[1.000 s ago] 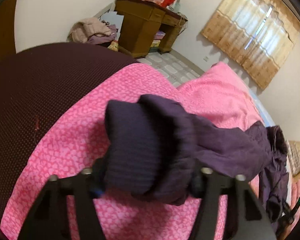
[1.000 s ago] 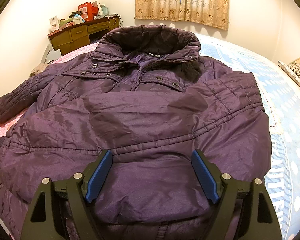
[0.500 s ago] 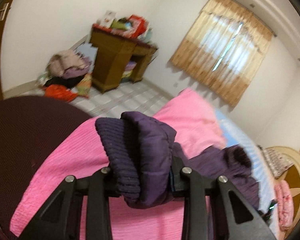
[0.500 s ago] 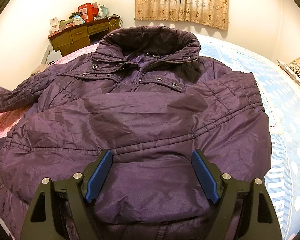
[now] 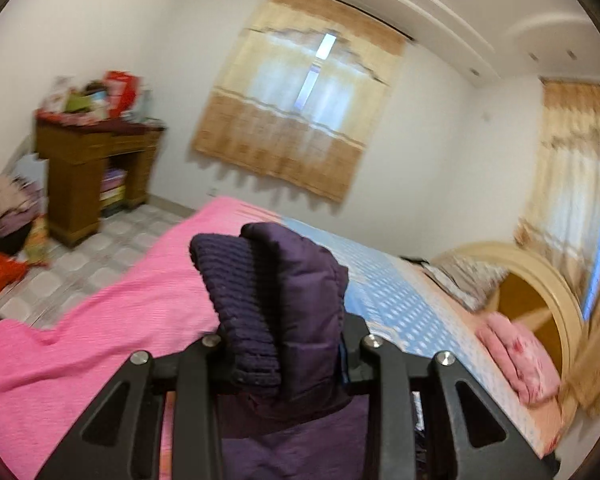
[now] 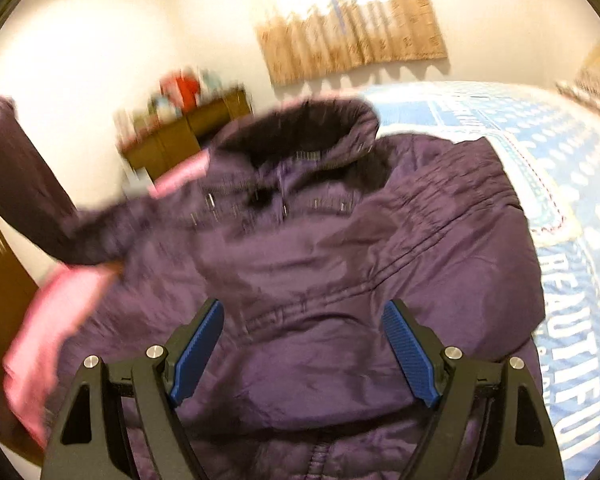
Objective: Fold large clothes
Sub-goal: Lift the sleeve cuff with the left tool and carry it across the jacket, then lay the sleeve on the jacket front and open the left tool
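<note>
Purple jacket, the one garment in play, lies front-up across the bed, its dark collar toward the far wall and its hem toward the right wrist camera. Going left to right in the left wrist view: one heap of clothes sits on the tiled floor, one wooden desk piled with boxes stands against the wall, one pink blanket covers the near side of the bed, and the left gripper is clamped on one sleeve, its ribbed knit cuff and quilted fabric bunched upright between the two fingers. Beyond it come the blue dotted sheet, one folded pink cloth by the curved headboard, and two curtained windows, one on the far wall and one at the right edge. In the blurred right wrist view, that raised sleeve hangs at the left edge, and the right gripper hovers over the lower chest with its two blue pads spread wide and nothing between them.
</note>
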Demonstrator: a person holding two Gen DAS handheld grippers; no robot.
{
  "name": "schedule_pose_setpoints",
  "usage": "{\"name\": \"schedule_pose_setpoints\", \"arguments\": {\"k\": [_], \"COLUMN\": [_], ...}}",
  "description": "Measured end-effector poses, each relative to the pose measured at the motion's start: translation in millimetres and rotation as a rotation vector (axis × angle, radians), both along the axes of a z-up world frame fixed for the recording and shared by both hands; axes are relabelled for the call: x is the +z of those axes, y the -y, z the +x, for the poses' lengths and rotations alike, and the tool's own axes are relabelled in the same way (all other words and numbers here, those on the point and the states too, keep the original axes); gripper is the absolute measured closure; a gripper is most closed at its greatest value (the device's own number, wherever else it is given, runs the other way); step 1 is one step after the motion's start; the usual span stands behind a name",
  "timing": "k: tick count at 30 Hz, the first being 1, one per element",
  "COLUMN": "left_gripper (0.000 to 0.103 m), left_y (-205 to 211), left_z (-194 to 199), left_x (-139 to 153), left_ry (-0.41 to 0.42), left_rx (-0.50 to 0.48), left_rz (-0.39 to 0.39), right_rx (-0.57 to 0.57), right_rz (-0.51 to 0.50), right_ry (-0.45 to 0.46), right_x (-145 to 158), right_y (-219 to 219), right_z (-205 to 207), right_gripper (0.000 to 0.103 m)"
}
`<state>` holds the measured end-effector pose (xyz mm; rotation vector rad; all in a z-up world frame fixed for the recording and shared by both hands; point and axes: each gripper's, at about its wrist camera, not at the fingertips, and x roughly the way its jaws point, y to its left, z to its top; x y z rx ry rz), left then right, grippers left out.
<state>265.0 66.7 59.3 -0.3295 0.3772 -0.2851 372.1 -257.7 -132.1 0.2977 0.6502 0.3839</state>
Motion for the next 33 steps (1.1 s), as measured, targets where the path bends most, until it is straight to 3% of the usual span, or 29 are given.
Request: {"name": "schedule_pose_setpoints", "arguments": {"k": [2,6,13,16,18,19,23,24,27,30,33], "left_gripper": [0.070,0.070,0.067,0.053,0.051,0.049,0.021,0.013,0.000,0.000,0.000], "left_y": [30,101,211,243,255,251,233,229,192,157,125], "left_z": [11,23,46,34,25,15,-6,-10,-12,14,56], "left_x": [-7,-46,-142,-163,-160,-152,-113,-105,-79,-84,-116], "left_ry": [-0.010,-0.055,-0.182,-0.253,-0.247,-0.220,-0.116,-0.083,-0.015,-0.045,-0.184], "left_rx": [-0.054,-0.151,-0.196,-0.185,-0.213,-0.226,-0.250,-0.240,-0.155,-0.023,0.107], "left_rz": [0.025,0.111,0.321,0.435,0.432,0.430,0.382,0.379,0.379,0.427,0.545], "right_rx": [-0.062,-0.178,-0.326,-0.376,-0.391,-0.397,-0.396,-0.392,-0.374,-0.360,-0.317], "right_rz": [0.149,0.334,0.509,0.583,0.620,0.639,0.654,0.650,0.633,0.575,0.449], "right_ry": [0.023,0.022,0.087,0.079,0.069,0.064,0.061,0.067,0.077,0.098,0.143], "right_x": [-2,-10,-18,-26,-30,-32,-30,-29,-27,-19,7], "right_y": [24,55,81,94,99,98,99,100,105,104,92], "right_z": [-5,-7,-19,-18,-16,-15,-13,-13,-16,-22,-30], "right_gripper": [0.016,0.013,0.010,0.009,0.009,0.009,0.009,0.009,0.009,0.009,0.009]}}
